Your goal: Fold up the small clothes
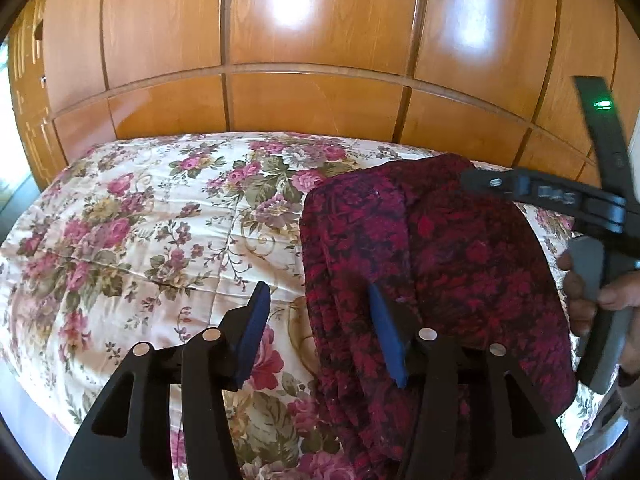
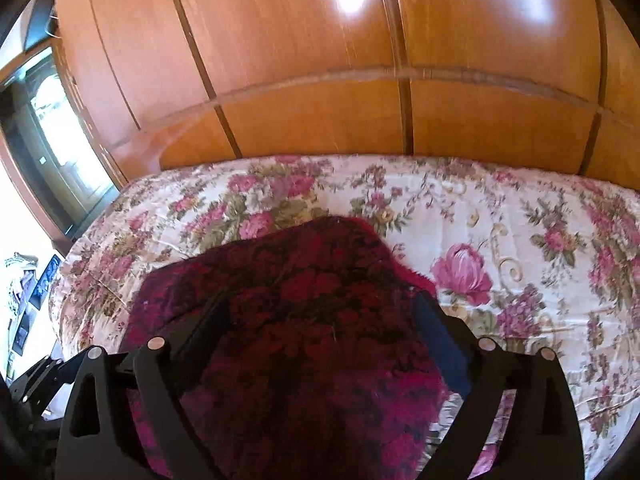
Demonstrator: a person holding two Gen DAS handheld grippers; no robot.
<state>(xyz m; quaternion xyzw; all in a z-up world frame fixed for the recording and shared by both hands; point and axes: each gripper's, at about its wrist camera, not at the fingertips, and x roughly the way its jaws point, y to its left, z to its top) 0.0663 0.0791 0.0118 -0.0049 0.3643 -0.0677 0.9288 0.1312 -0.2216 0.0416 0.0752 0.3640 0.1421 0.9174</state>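
Both grippers' jaws gape over red garment (image 1: 440, 248).

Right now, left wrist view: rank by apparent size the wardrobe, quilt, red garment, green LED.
1. wardrobe
2. quilt, close to the wardrobe and partly covered, so the order is unsure
3. red garment
4. green LED, tiny

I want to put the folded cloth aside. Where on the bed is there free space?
Free: the floral bedspread left of the red garment, up to the wooden wardrobe, and the stretch to its right. Crowded: the garment itself, where both hand-held grippers work.
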